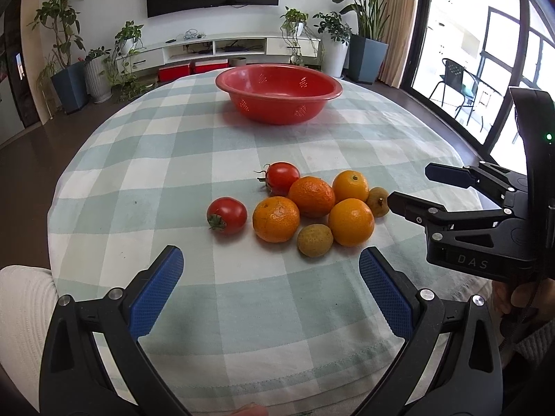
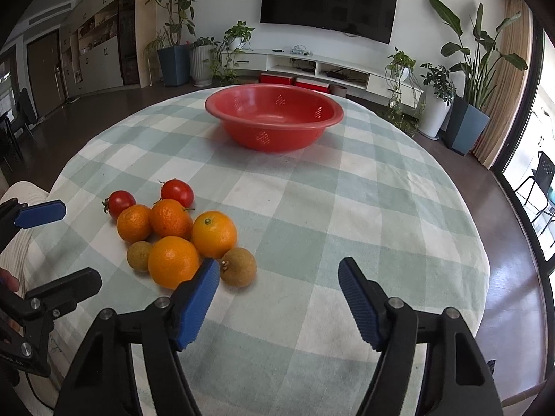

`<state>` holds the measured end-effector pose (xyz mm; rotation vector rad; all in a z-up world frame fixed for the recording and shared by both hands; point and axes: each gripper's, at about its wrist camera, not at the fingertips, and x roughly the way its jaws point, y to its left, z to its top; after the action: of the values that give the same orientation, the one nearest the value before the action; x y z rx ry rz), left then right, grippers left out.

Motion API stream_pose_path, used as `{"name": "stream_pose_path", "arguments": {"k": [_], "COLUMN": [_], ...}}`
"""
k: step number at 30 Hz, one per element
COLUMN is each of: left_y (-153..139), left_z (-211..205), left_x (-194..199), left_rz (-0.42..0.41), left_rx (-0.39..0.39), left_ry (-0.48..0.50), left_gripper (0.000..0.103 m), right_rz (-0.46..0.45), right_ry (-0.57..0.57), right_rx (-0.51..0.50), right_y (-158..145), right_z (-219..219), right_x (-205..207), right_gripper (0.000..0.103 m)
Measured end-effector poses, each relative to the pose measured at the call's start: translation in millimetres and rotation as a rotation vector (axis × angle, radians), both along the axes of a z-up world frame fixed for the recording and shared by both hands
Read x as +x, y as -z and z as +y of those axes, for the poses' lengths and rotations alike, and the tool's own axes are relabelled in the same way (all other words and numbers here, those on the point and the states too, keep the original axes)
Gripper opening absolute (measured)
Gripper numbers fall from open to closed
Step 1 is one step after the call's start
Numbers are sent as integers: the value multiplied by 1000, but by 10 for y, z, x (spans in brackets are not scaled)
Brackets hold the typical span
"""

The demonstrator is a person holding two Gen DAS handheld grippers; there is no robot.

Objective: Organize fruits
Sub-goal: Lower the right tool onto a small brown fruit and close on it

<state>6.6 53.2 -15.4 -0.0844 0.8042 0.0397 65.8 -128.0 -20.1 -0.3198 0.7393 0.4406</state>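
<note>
Eight fruits sit bunched on the checked desk point(image 1: 145, 180): two tomatoes point(image 1: 227, 215), four oranges point(image 1: 276, 219) and two small brown fruits point(image 1: 315, 240). One red bowl point(image 1: 277, 92) stands well apart at the far side, with nothing visible in it. The left tongs point(image 1: 271, 270) are released just short of the bunch. The right tongs point(image 2: 279, 279) grasp nothing, one pad beside a brown fruit.

A dark TV point(image 2: 329, 3) is hanging on a white wall above a long, low white console point(image 2: 322, 66), with potted plants point(image 2: 173, 24) standing at both ends. Dark glossy floor point(image 2: 513, 277) is reflecting daylight that is coming through tall glass doors point(image 1: 485, 52) beside a beige curtain point(image 1: 399, 24). A black chair point(image 1: 454, 83) is sitting outside.
</note>
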Motion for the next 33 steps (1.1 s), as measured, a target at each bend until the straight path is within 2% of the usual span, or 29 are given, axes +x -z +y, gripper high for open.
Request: {"name": "stream_pose_path", "arguments": {"k": [5,16,21,33], "left_y": [22,75,93,110], "left_z": [81,104,124,305], "left_x": [48,108,125,274], "left_rz": [8,20,29,50], "left_rx": [-15,-20,-34,-78], "left_ry": [-20,-25,-30,-64], "left_gripper": [103,103,103,103], "right_rz": [15,78,108,131], "right_ry": [-19,-47,-66,-40], "right_rx": [-18,-24,4,41], "right_y": [54,166,200,196], "right_z": [76,190,218,127], "right_x": [-6,79,92,139], "right_gripper": [69,49,31,30]}}
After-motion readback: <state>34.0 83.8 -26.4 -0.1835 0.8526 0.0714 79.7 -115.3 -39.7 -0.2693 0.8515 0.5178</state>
